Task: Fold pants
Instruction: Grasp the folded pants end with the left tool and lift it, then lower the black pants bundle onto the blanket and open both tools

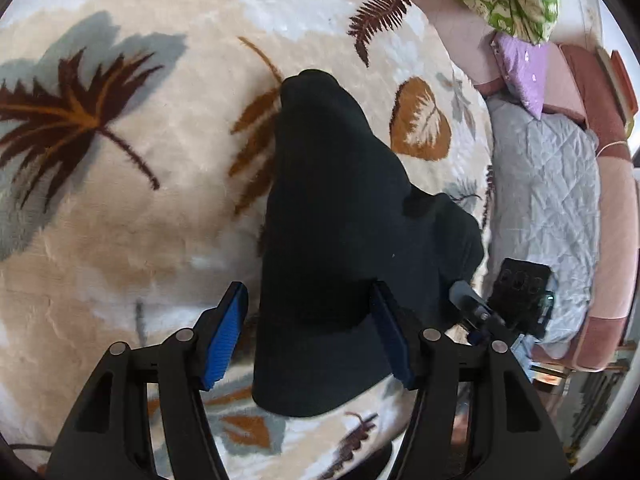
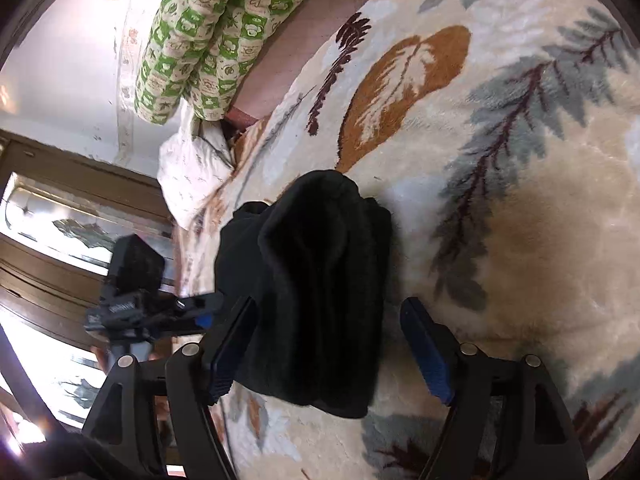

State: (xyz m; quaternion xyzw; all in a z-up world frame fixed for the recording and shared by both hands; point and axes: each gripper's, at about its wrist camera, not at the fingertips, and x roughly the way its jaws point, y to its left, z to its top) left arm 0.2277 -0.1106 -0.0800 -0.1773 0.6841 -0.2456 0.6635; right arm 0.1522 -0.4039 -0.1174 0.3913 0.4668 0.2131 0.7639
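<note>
Through my left wrist camera I see the black pants lying as a folded, bunched bundle on a cream plush blanket printed with brown, rust and grey leaves. The cloth is matte and so dark that I can make out hardly any seam or detail; the bundle is broad at the near end and narrows to a rounded point at the far end, with a smaller lump of the same fabric bulging out on the right side. My left gripper stands with its jaws apart, the blue pads straddling the near end of the pants; the left pad sits clear of the cloth, and the right one lies against or just beside its edge, I cannot tell which. In the right wrist view the same pants show soft lengthwise folds and a rounded hump at the far end. My right gripper is also spread wide: the left pad is at the fabric's edge, the right pad well clear over the blanket. Each view catches the other gripper at the side of the bundle. A green patterned quilt lies beyond the blanket.
</note>
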